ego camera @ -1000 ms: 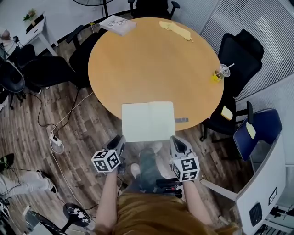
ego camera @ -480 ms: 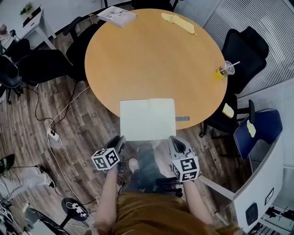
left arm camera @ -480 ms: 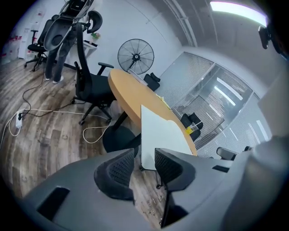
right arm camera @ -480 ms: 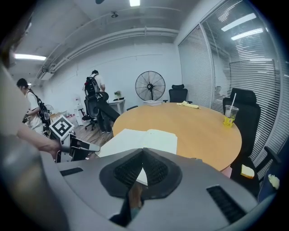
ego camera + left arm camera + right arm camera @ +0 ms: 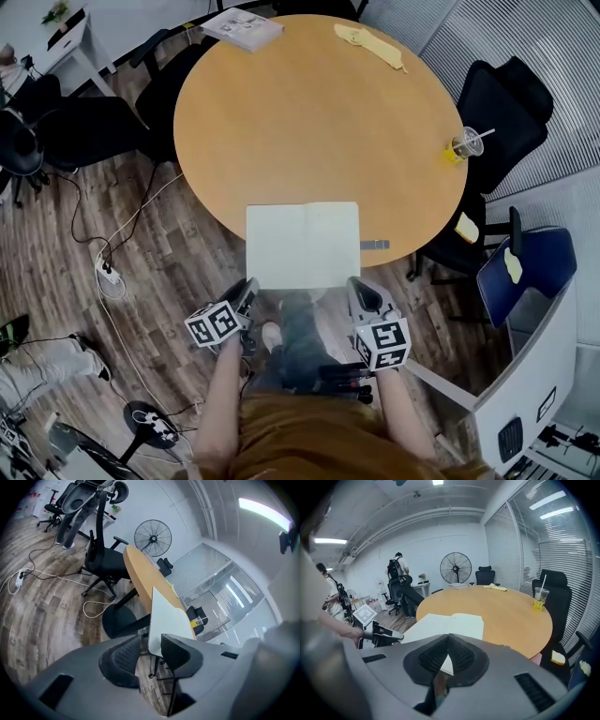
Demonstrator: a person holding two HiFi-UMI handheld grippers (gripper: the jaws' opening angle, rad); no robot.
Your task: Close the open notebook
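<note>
The left claw (image 5: pixel 246 292) is opening its jaws, with the near left corner of the open notebook (image 5: pixel 302 244) loose between them. I'd bite that leaf squarely, then fold it over toward the right claw (image 5: pixel 362 292), which is pressed together on nothing. Far beyond that claw a cup (image 5: pixel 459 145) holds yellow drink and a straw.
</note>
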